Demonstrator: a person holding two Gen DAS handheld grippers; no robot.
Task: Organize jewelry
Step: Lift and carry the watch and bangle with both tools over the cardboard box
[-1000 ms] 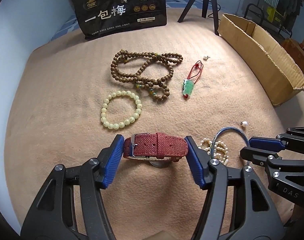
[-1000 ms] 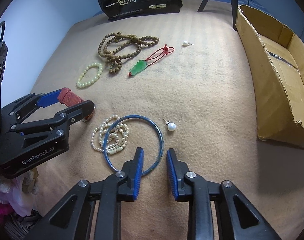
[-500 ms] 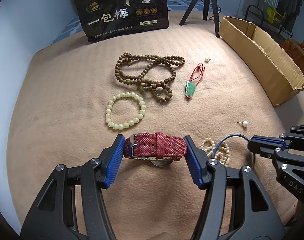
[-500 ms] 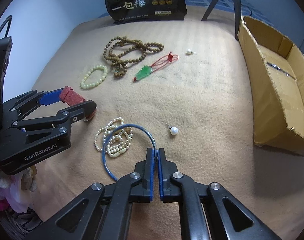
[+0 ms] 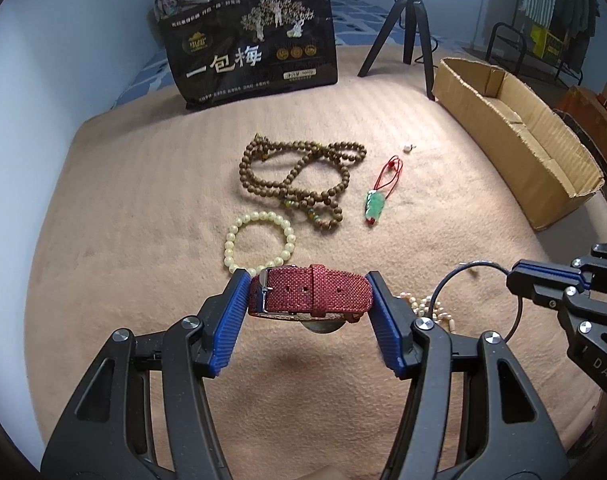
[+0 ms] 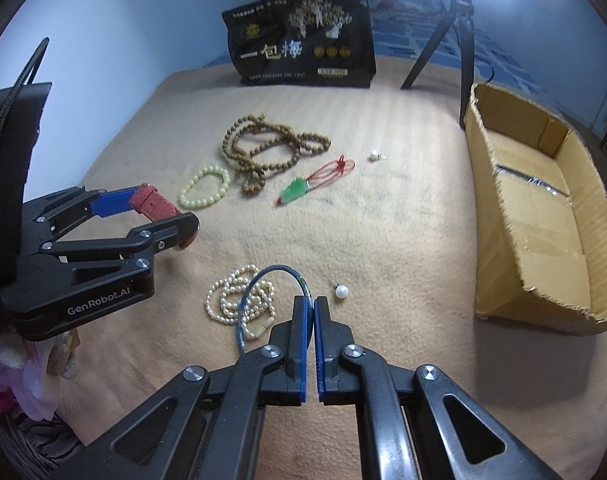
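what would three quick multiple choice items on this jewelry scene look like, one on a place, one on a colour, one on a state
1. Where does the cardboard box stand, seen from the right wrist camera?
A. at the right edge of the blanket
B. in front of the black bag
C. under the left gripper

2. What colour is the watch strap between the fingers of the left gripper?
A. green
B. dark red
C. white

3. What is the right gripper doing?
A. standing wide open over the pearl earring
B. shut on the blue bangle
C. shut on the brown bead necklace

Answers:
1. A, the box lies along the blanket's right side.
2. B, the woven strap is dark red.
3. B, the bangle's wire runs in between the closed pads.
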